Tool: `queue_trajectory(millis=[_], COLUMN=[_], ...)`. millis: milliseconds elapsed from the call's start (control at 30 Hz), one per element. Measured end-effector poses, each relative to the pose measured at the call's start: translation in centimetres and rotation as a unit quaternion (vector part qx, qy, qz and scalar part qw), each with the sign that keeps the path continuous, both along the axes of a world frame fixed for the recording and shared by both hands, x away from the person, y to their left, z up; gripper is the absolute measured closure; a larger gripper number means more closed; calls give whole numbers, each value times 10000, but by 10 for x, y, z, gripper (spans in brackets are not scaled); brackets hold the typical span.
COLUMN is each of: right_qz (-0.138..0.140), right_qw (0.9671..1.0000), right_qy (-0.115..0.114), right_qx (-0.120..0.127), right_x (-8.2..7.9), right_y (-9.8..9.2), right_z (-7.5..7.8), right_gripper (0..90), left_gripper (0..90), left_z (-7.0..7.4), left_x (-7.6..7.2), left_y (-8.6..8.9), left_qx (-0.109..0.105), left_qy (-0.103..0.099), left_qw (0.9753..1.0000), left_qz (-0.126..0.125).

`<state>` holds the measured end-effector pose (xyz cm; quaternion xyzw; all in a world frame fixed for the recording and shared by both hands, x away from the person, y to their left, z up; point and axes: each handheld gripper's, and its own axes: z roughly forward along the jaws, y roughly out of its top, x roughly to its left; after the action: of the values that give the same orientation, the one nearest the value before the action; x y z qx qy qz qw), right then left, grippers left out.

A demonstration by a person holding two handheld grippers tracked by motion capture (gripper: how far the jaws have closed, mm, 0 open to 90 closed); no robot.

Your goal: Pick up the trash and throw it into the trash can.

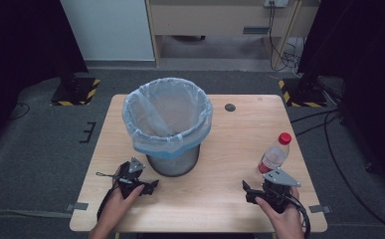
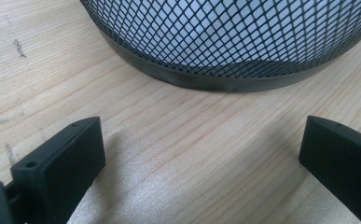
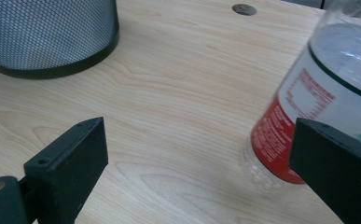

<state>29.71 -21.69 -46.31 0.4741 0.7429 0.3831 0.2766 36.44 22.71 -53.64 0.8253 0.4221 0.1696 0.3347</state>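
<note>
A black mesh waste bin (image 1: 172, 162) lined with a pale blue plastic bag (image 1: 167, 112) stands at the middle of the wooden table (image 1: 220, 144). A clear plastic bottle (image 1: 275, 154) with a red cap and red label stands upright at the right. My left gripper (image 1: 149, 187) rests low by the bin's near left side, open and holding nothing; its view has the bin's base (image 2: 225, 37) just ahead of the left gripper (image 2: 201, 140). My right gripper (image 1: 249, 191) sits just in front of the bottle, open and holding nothing. In its view the bottle (image 3: 318, 102) stands close by the right jaw of the right gripper (image 3: 199, 135).
A small round dark hole (image 1: 230, 107) marks the tabletop behind the bin. Grey carpet surrounds the table, with cables (image 1: 329, 124) on the floor at the right and stand bases (image 1: 75, 89) at the far corners. Bare wood lies between bin and bottle.
</note>
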Motion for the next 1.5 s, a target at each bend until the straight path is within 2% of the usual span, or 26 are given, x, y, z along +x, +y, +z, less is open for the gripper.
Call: queue_trajectory(millis=[367,600,1033,1300,1500], right_qz=[-224,-374,-528,-540,-514], right_qw=[9997,9993,9986,9982,9980], right_qy=[41,13,-32,-112,-176], right_qx=[8,6,67,241,313], right_x=[-2,3,26,47,61], right_y=[-21,-32,-48,-55,-57], right_z=[0,1,2,3,3], right_gripper=[45,47,45,54,102], left_gripper=[0,0,0,0,0], left_z=[0,0,0,0,0], left_x=[0,0,0,0,0], left_y=[0,0,0,0,0], left_qx=[4,2,0,1,1], left_qy=[1,1,1,1,0], left_qw=[10000,10000,10000,10000,10000], left_qz=[-1,-1,1,0,2])
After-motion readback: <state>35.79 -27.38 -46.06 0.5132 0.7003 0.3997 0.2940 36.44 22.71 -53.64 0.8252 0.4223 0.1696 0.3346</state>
